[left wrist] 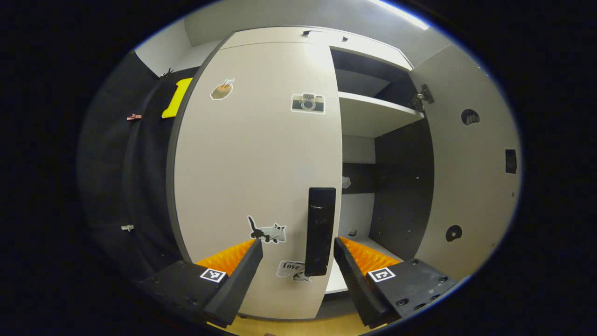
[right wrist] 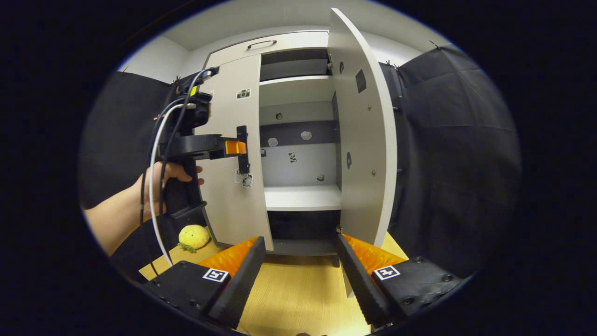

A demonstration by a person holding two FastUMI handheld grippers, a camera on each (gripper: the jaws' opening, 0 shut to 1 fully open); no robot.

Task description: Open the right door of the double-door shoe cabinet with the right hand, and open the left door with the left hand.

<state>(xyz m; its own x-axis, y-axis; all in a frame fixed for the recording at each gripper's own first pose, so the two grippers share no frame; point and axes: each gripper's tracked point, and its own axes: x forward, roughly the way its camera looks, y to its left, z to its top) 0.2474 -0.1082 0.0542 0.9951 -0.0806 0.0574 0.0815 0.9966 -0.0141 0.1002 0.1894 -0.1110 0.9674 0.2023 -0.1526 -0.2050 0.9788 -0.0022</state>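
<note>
The white shoe cabinet's left door [left wrist: 252, 154] is shut and carries several stickers. Its black vertical handle [left wrist: 321, 231] stands between the fingers of my left gripper [left wrist: 297, 245], which is open; the jaws are wide apart and do not press on it. The right door [left wrist: 466, 163] is swung wide open, baring shelves [left wrist: 373, 112]. In the right gripper view the left gripper [right wrist: 240, 147], held by a hand [right wrist: 163, 179], reaches the handle [right wrist: 242, 154] on the left door [right wrist: 233, 196]. The open right door [right wrist: 364, 135] stands edge-on. My right gripper [right wrist: 301, 273] is open and holds nothing, back from the cabinet.
A yellow plush toy [right wrist: 193, 236] lies on the wooden floor [right wrist: 298, 294] by the cabinet's left foot. Black cloth walls [right wrist: 457, 154] flank the cabinet on both sides. A drawer with a handle [right wrist: 261, 44] tops the cabinet.
</note>
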